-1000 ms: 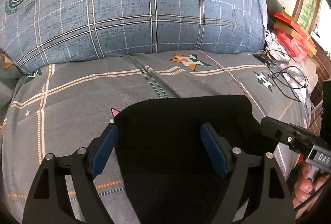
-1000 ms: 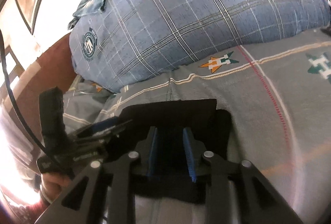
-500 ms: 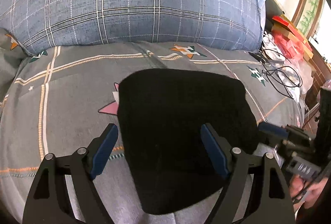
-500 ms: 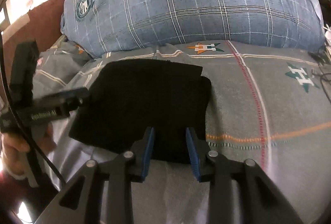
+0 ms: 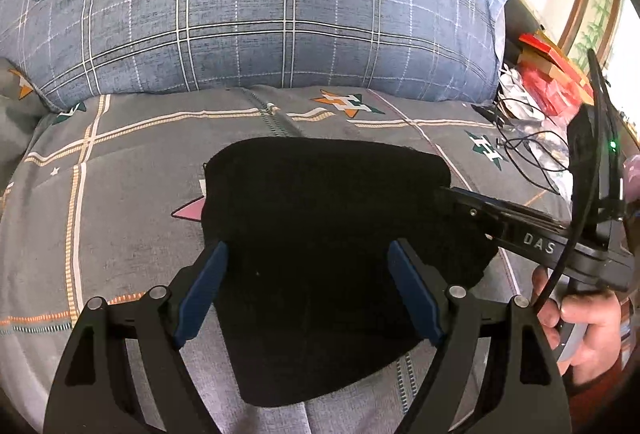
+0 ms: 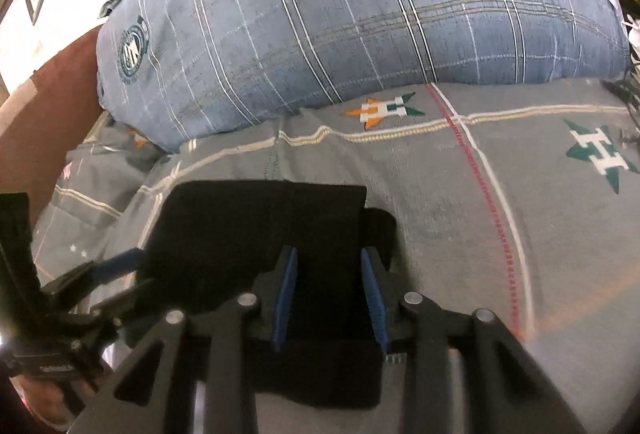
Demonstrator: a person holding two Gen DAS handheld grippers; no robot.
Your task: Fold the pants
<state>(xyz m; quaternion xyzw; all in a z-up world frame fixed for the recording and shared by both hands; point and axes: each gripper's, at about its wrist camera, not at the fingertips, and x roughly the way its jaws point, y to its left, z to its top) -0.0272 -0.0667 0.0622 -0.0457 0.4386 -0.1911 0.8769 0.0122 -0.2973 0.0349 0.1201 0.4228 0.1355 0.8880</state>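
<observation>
The black pants (image 5: 328, 246) lie folded into a compact pad on the bed (image 5: 120, 193). The left claw (image 5: 308, 290) is spread wide above them; the right claw (image 6: 330, 298) stands partly parted, nothing pinched. Edges should be squared gently (no containers are seen)

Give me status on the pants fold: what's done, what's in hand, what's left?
Done: the black pants already lie as a compact, multi-layer rectangle on the grey bedspread.
In hand: the right gripper reaches over the bundle's right edge, fingers partly apart; whether it grips cloth is unclear. The left gripper hangs wide open over the bundle, holding nothing.
Left: possibly squaring the uneven near edge, then pulling both grippers away.
</observation>
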